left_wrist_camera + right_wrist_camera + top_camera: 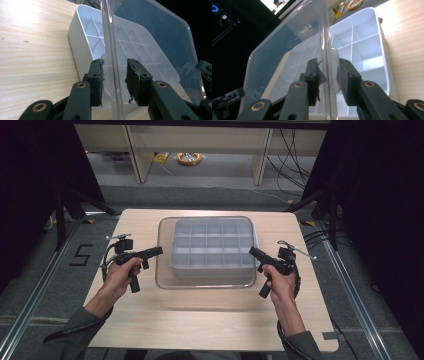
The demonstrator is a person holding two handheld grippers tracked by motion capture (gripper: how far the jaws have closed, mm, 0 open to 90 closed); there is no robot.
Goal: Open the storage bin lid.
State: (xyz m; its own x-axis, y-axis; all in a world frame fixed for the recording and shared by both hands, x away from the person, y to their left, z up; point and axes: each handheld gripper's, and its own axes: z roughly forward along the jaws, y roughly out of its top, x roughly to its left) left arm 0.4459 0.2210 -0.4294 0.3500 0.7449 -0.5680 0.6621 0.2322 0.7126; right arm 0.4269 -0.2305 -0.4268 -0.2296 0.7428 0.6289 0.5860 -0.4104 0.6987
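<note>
While held over a wooden table (210, 315) by two hand-held grippers, clear plastic lid (165, 250) hovering above white compartment box (212, 247) at the table's centre. Lid: transparent, glossy, rectangular with rounded corners, raised rim all round, a small tab at each short edge; wider than the box beneath, its outline showing past the box on the left and near sides in the high view. Box: white, shallow, rounded corners, divided by thin walls into a grid of small square cells, all looking empty.

Left gripper (159, 251) at the lid's left edge, right gripper (253, 252) at its right edge, each gripped by a hand, sleeves entering from below. Seen along the left gripper (114, 77), black jaws drawn close with the lid's rim running up between them, pads against the tab. Seen along the right gripper (329, 75), same arrangement: jaws pinched on the rim and tab, worn padding frayed at the edges. Through the lid in both gripper views, grid of the box (87, 37) visible, slightly blue-tinted by reflection.
</note>
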